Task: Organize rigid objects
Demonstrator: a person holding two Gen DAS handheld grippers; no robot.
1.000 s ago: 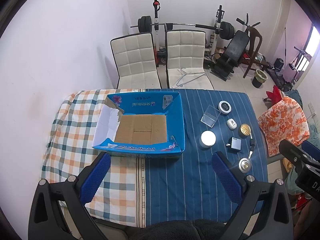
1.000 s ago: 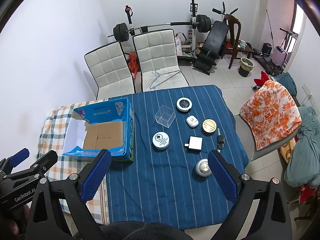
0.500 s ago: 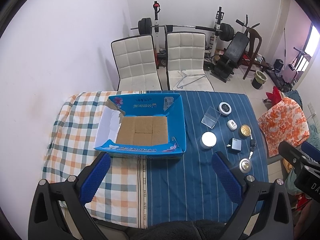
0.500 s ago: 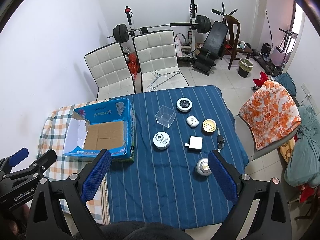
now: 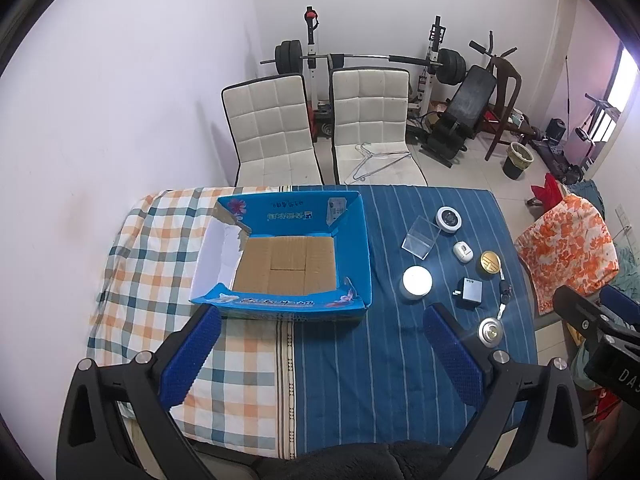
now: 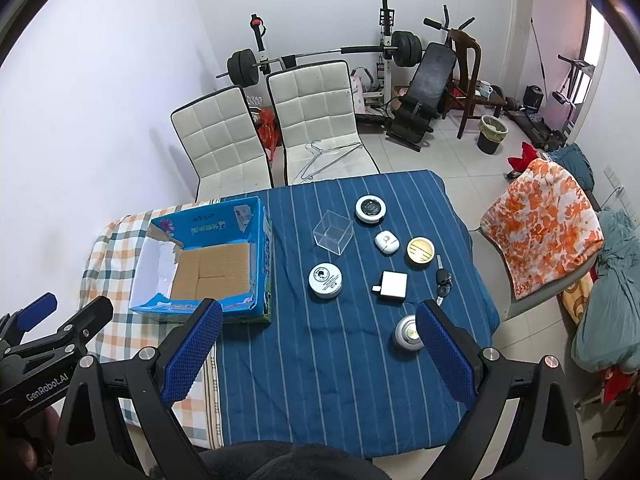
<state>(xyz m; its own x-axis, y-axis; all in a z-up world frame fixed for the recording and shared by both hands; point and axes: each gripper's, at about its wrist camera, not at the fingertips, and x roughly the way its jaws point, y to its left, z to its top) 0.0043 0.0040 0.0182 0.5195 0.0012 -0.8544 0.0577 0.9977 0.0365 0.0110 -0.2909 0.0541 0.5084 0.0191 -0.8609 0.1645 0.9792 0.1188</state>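
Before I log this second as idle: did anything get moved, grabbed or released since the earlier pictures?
Nothing was grabbed or released. The left gripper and right gripper stay open and empty above the table, with only slight camera drift. The blue cardboard box and the small items, like the clear plastic box, haven't moved.

Box — bright blue outside, brown cardboard floor, one white inner flap. Tablecloth — dark blue with thin pale stripes; cloth at the table's left edge is orange, teal and white check. Gripper pads blue.
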